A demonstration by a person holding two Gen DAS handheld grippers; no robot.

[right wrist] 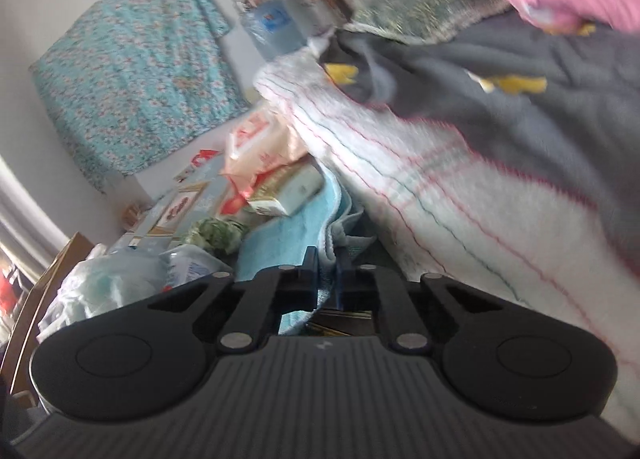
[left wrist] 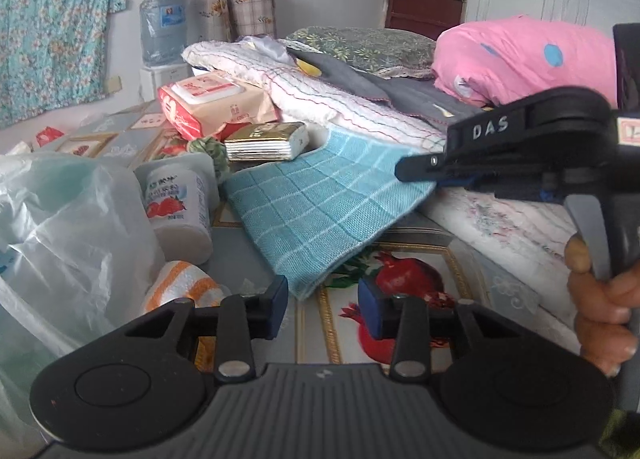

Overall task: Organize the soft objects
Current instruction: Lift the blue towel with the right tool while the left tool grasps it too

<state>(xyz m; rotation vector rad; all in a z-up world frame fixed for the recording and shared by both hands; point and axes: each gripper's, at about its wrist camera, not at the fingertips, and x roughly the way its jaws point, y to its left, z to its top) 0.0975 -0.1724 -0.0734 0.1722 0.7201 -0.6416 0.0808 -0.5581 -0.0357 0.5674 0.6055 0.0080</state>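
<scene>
A light blue checked cloth [left wrist: 320, 211] lies draped off a pile of folded linens onto the fruit-print table cover [left wrist: 400, 323]. My right gripper [left wrist: 416, 171] comes in from the right, held by a hand [left wrist: 600, 299], and is shut on the cloth's right edge. In the right wrist view the blue cloth [right wrist: 288, 243] is pinched between that gripper's [right wrist: 327, 279] pads. My left gripper [left wrist: 323, 309] is open just short of the cloth's lower corner, with nothing between its fingers. An orange and white striped towel [left wrist: 180, 283] lies just left of it.
The pile holds a white towel with red lines [left wrist: 320, 99], a grey garment [left wrist: 360, 79] and a pink dotted bundle [left wrist: 520, 59]. At the left are a plastic bag [left wrist: 60, 227], a strawberry-label tub [left wrist: 176, 207], a wipes pack [left wrist: 208, 99] and a gold packet [left wrist: 264, 141].
</scene>
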